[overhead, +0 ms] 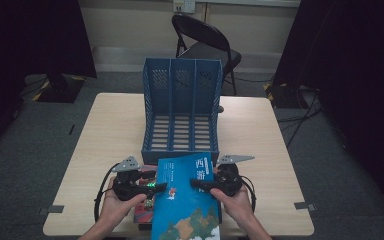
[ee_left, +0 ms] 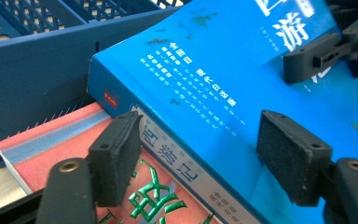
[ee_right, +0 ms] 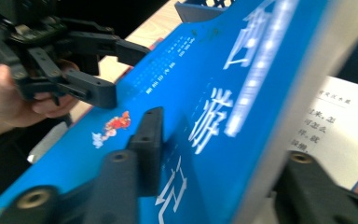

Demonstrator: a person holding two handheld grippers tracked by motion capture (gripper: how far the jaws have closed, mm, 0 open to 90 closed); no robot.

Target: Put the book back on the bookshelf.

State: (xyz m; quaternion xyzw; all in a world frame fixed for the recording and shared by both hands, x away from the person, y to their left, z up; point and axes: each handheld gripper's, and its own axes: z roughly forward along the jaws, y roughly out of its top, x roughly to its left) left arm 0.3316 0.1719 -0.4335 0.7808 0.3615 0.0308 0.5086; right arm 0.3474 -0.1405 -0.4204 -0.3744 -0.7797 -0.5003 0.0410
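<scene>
Blue book (overhead: pixel 187 195): it lies at the near edge of the table (overhead: pixel 260 150), its far end raised, just in front of the blue file rack (overhead: pixel 182 107)
Red book (ee_left: pixel 74 149): it lies flat under the blue book, touching it
My left gripper (overhead: pixel 157 188): I hold it at the spine side of the blue book; one pad (ee_left: pixel 116 156) is under the spine, the other pad (ee_left: pixel 291 154) is over the cover, and I see a gap, so the jaws are open around the edge and do not press
My right gripper (overhead: pixel 196 184): I clamp the front cover of the blue book at its open side; one pad (ee_right: pixel 149 149) lies on the cover, and a white page shows below the lifted cover
Rack: three compartments, standing in the middle of the table
</scene>
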